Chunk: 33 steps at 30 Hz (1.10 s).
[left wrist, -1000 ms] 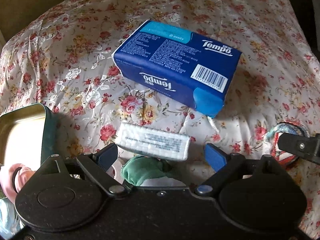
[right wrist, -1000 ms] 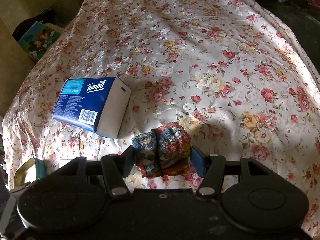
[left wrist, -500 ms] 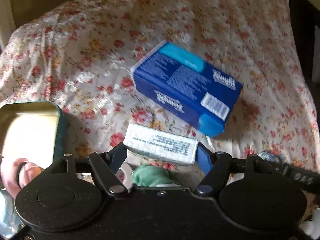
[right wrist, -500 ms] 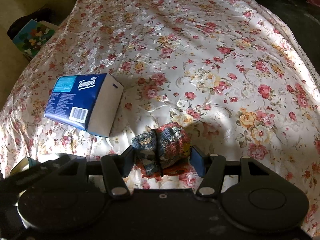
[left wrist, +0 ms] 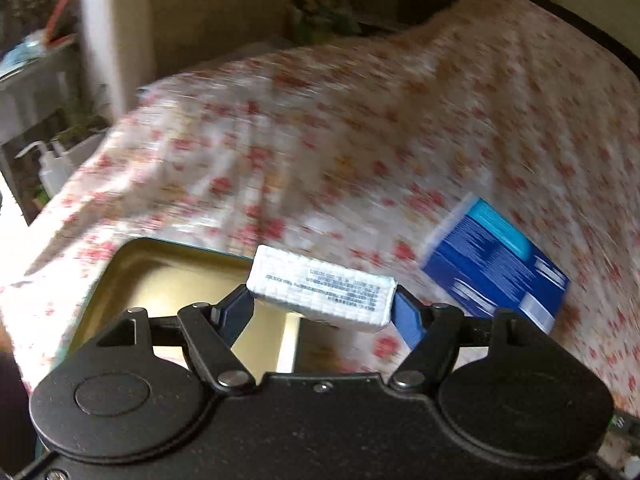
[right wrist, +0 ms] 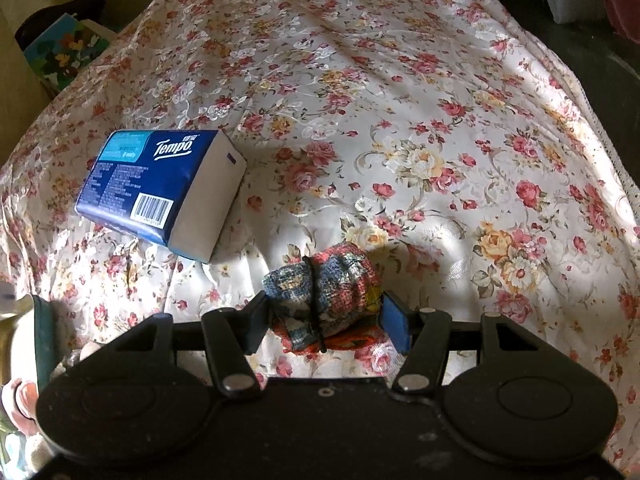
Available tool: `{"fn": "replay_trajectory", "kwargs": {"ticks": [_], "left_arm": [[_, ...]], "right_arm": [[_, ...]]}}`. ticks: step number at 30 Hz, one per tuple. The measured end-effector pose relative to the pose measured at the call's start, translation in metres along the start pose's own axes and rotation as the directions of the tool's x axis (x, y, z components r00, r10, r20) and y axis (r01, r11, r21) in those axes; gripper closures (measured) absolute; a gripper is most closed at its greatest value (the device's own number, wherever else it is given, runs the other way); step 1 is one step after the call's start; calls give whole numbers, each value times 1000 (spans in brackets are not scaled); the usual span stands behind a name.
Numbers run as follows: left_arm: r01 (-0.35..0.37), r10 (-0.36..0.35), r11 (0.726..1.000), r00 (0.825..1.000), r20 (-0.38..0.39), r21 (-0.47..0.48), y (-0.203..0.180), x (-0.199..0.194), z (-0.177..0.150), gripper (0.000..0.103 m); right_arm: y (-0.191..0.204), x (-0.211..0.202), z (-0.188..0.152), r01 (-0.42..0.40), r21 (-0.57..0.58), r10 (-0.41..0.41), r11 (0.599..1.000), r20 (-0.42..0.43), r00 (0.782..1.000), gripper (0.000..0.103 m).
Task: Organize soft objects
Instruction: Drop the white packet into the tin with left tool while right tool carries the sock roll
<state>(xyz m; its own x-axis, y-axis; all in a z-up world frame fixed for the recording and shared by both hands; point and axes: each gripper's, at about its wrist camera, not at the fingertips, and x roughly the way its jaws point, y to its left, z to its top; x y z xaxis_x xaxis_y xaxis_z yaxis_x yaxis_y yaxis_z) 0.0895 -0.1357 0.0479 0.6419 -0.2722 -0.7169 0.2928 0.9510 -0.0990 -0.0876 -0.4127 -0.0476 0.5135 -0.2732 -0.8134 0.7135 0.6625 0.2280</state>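
Carrying to tin (left wrist: 120,268): we keep the load level over its open mouth.
Left gripper (left wrist: 324,304): clamped on white tissue pack (left wrist: 320,290), lifted above the tin.
Right gripper (right wrist: 324,312): closed around knit bundle (right wrist: 324,284), low over the floral cloth (right wrist: 400,120).

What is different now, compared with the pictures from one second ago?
The left gripper closed on the white tissue packet, lifted it off the floral cloth and swung left toward the open tin. The right gripper stayed at the knitted bundle; the blue Tempo pack did not move.
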Motion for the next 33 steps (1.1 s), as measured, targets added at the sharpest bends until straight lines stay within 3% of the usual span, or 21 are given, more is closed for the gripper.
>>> {"fn": "replay_trajectory", "kwargs": {"ticks": [6,16,26,29,33], "left_arm": [[-110,112,992,994,17,-59,39,5,11,34],[-163,163,973,987,-11,-163,81,1,15,33],[-99,106,976,994,28,-195,109,-31,16,28],[-64,69,976,997,19,-211,117,-39,16,27],[-74,74,982,997,-7,-172,118,-47,11,27]], "right_arm": [[2,2,-2,6,-26,-6,1000,15,1000,45],[11,2,-10,14,-91,-10,996,47,999,45],[26,-8,-19,-44,-137,54,990,75,996,45],[37,-24,-22,-41,-177,66,983,138,988,45],[55,-48,-28,-46,-245,102,968,220,970,45]]}}
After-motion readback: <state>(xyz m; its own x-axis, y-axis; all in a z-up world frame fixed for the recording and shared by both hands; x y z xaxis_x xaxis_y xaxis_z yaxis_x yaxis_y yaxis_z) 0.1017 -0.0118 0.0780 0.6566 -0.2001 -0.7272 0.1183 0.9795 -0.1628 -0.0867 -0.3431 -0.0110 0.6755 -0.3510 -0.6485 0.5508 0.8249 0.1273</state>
